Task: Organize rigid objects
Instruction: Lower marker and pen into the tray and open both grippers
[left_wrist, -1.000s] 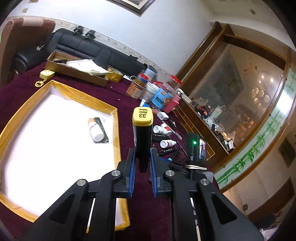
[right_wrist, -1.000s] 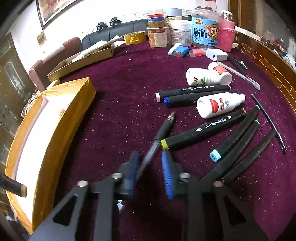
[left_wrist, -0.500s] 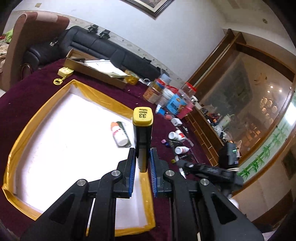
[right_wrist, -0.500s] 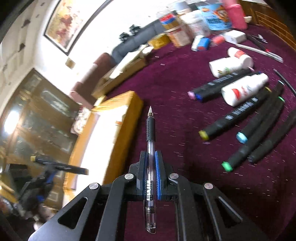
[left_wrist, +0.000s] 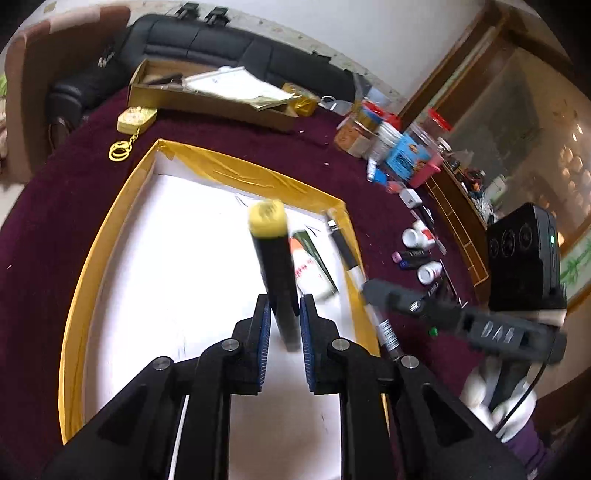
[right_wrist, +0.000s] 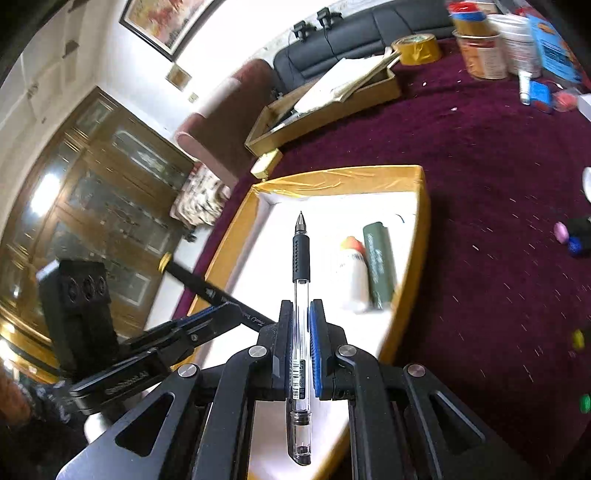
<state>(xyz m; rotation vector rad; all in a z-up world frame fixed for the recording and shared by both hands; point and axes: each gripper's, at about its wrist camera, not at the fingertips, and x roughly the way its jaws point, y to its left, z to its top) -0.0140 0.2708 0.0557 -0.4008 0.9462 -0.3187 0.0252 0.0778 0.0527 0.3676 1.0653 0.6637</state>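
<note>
bottle (right_wrist: 352, 275) and case (right_wrist: 378, 266) side by side in tray (right_wrist: 423, 236) | box (right_wrist: 332, 107) behind tray — jars (right_wrist: 484, 51) far right

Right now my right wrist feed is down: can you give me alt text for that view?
The right gripper holds a clear gel pen between closed jaws, tip forward over the yellow-rimmed white tray. A white bottle and a dark green case lie in the tray; at left, the left gripper carries a black marker.

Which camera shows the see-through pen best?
The right wrist view: the pen runs sharp and whole up the picture's middle, pinched in the right tool. The left wrist view shows it only partly, slanted over the tray's yellow edge.
</note>
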